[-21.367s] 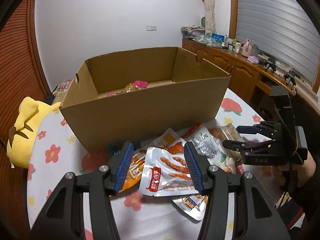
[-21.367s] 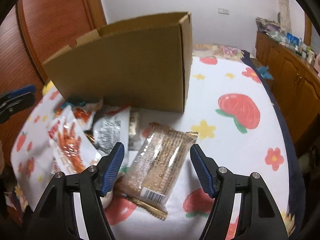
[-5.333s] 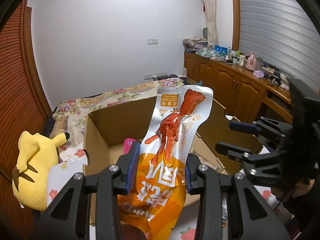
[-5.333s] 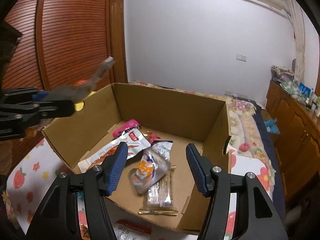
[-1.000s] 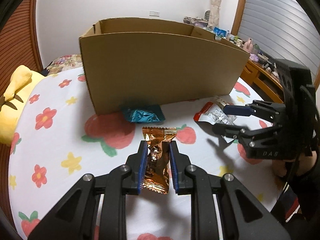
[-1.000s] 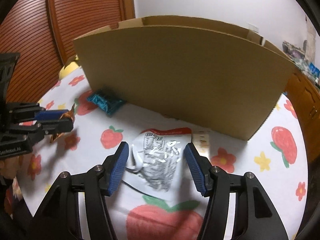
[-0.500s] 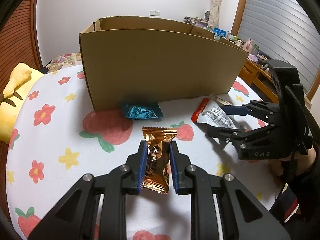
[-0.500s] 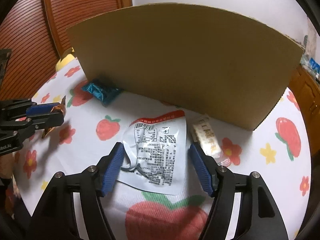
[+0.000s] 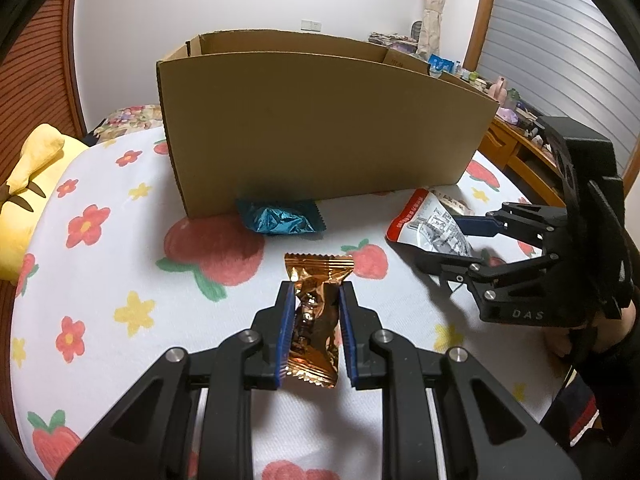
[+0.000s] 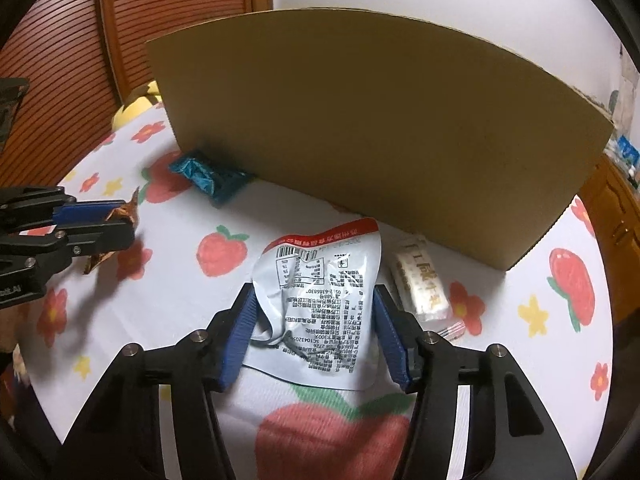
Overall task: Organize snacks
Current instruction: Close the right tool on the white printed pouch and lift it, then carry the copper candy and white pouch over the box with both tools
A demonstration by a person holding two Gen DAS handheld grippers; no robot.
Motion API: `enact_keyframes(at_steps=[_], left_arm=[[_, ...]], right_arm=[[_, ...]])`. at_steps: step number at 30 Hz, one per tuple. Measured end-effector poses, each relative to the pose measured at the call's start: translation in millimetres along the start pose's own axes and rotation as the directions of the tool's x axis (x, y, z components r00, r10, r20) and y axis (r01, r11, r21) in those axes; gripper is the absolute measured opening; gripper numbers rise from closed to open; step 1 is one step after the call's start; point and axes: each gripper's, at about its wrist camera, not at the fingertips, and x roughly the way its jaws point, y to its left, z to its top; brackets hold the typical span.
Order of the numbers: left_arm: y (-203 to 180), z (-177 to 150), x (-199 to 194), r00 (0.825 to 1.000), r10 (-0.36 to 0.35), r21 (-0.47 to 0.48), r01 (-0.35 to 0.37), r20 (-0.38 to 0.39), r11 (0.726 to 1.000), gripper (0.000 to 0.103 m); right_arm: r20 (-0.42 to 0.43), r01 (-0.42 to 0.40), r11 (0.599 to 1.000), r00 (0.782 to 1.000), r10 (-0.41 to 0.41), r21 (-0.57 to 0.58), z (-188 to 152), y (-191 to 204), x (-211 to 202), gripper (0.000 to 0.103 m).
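**Two snack packets between the jaws, box at twelve o'clock**

Left gripper (image 9: 313, 304) clenched on a copper foil snack (image 9: 314, 316), blue pads pressing both long sides of the wrapper, crimped top end sticking out toward twelve o'clock past the fingertips. Held just over the floral tablecloth (image 9: 120, 280). Seen from the right wrist at nine o'clock, same grip, foil peeking from between the pads.

Right gripper (image 10: 314, 312) set astride a white and red pouch (image 10: 324, 300), printed back facing up, red band at its far end. Jaws closing at this moment, pouch lying between them; left pad touching the crumpled edge, right pad just beside the other edge, firm squeeze not evident. Pouch resting flat on the cloth. In the left wrist view, this gripper at three o'clock with a hand (image 9: 612, 328) behind it.

Cardboard box (image 9: 320, 132) standing upright at twelve o'clock in both views, plain near wall facing the cameras. Blue foil packet (image 9: 280, 220) lying against the foot of that wall, toward its left end. Small cream wrapped bar (image 10: 422, 280) lying at two o'clock of the pouch, near the box wall, apart from both grippers. Yellow plush toy (image 9: 28, 200) at nine o'clock, at the table's edge.
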Motion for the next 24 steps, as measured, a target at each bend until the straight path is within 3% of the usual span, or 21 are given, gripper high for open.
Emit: enact_keyframes(at_steps=[24], left_arm=[[-10,12,-14,0.997,0.048,0.024,-0.05,0.055,0.998,0.02]], right_arm=[[0.092,-0.026,0.999,0.996,0.023,0.032,-10,-9,-27,0.058]])
